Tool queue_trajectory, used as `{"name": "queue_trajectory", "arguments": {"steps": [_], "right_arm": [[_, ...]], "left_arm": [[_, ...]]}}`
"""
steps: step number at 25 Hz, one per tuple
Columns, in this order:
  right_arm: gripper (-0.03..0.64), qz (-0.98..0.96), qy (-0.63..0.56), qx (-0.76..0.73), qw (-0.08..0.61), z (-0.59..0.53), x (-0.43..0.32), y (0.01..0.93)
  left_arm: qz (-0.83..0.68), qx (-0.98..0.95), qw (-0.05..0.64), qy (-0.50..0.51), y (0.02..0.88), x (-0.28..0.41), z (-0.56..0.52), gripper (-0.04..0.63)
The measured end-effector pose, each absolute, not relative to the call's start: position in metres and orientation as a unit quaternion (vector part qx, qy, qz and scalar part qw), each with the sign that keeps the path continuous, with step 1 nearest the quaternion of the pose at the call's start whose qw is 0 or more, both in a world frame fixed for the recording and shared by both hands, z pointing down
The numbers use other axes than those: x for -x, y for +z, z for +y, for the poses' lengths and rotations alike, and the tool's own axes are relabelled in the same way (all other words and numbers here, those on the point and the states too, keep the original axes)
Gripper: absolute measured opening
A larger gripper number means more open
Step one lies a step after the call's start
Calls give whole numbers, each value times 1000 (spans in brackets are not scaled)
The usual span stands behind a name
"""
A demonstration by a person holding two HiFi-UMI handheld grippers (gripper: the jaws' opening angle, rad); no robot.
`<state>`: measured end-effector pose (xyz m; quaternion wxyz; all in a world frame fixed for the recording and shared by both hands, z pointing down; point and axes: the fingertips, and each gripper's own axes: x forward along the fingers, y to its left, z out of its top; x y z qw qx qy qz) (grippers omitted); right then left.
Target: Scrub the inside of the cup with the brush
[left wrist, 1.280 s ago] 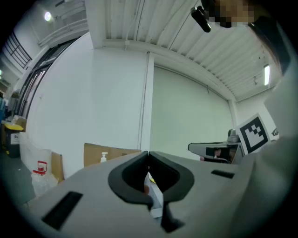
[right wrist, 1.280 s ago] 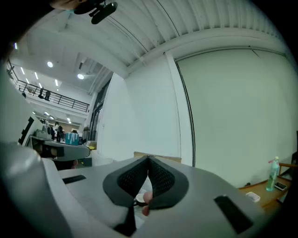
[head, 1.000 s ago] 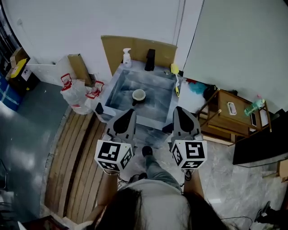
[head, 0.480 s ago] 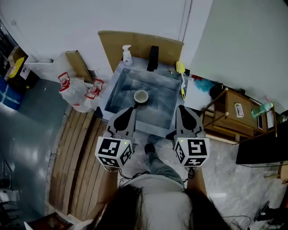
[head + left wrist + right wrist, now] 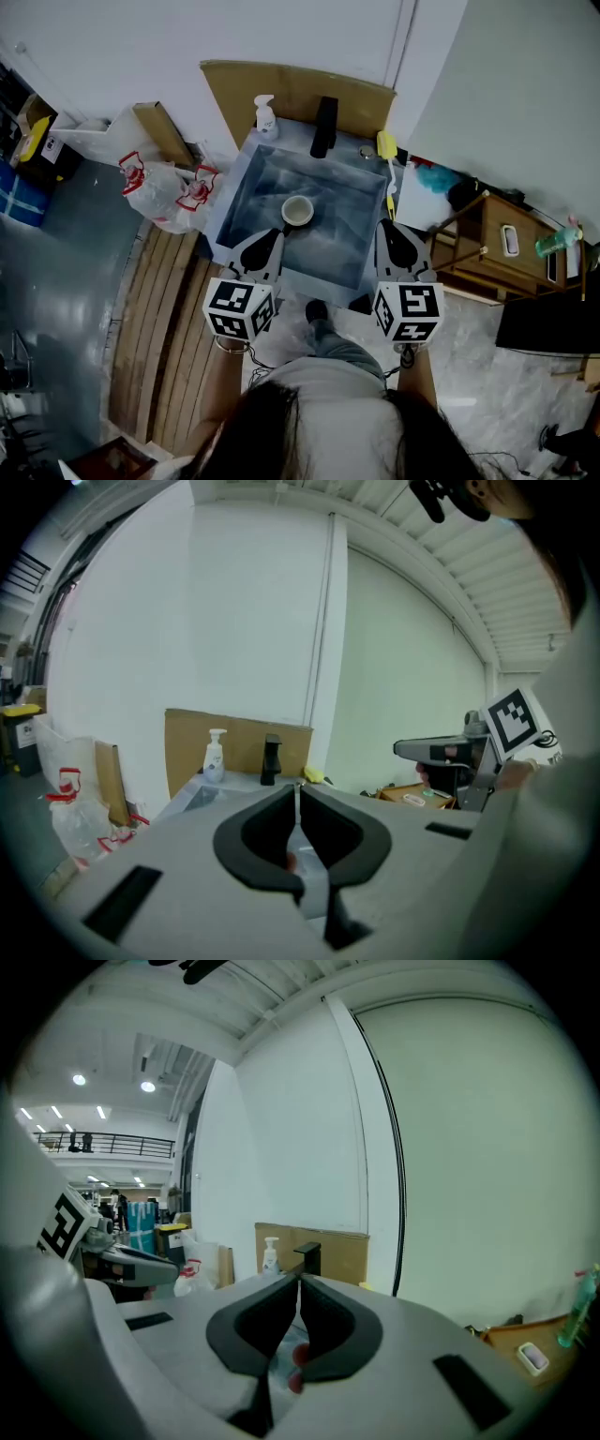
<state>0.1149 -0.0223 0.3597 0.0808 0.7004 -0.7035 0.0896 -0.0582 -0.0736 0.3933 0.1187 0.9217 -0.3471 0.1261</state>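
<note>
Two grippers in play, and both are empty. The left gripper (image 5: pixel 273 236) has its jaws clenched together on nothing, and the right gripper (image 5: pixel 394 228) matches it, jaws pressed tight with nothing between them. Each carries one marker cube at its back end. They hang side by side over the near edge of the sink (image 5: pixel 246 199), a square, grey, metal-looking basin.

There is one cup (image 5: pixel 298 210), round and pale, standing mouth up near the middle of the basin floor. It sits just beyond the left gripper's tip and apart from it. There is one brush (image 5: pixel 388 169), with a yellow head and a slim pale handle. It lies along the sink's right rim, ahead of the right gripper and untouched.

On the back rim stand one white pump soap bottle (image 5: pixel 266 116) and one black boxy faucet (image 5: pixel 324 127). A flat cardboard sheet (image 5: pixel 291 92) is propped behind them against the wall.

Off to the left, white plastic bags (image 5: pixel 161 195) with red handles slump beside wooden planks (image 5: pixel 159 319). To the right stands a wooden side table (image 5: pixel 497 248).
</note>
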Motion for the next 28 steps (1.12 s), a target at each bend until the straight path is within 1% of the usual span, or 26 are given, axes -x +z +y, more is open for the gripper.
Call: {"name": "queue_trajectory", "arguments": {"steps": [9, 22, 25, 28], "right_arm": [[28, -706, 122, -687, 120, -59, -140, 394], [35, -695, 161, -684, 153, -96, -181, 437], [46, -690, 173, -685, 159, -101, -192, 449], [55, -682, 184, -689, 163, -105, -202, 461]], "left_arm": [[-336, -909, 157, 190, 449, 47, -113, 12], [-321, -885, 199, 272, 516, 41, -151, 15], [-312, -878, 211, 297, 535, 40, -154, 46], [-303, -870, 218, 322, 553, 39, -156, 63]]}}
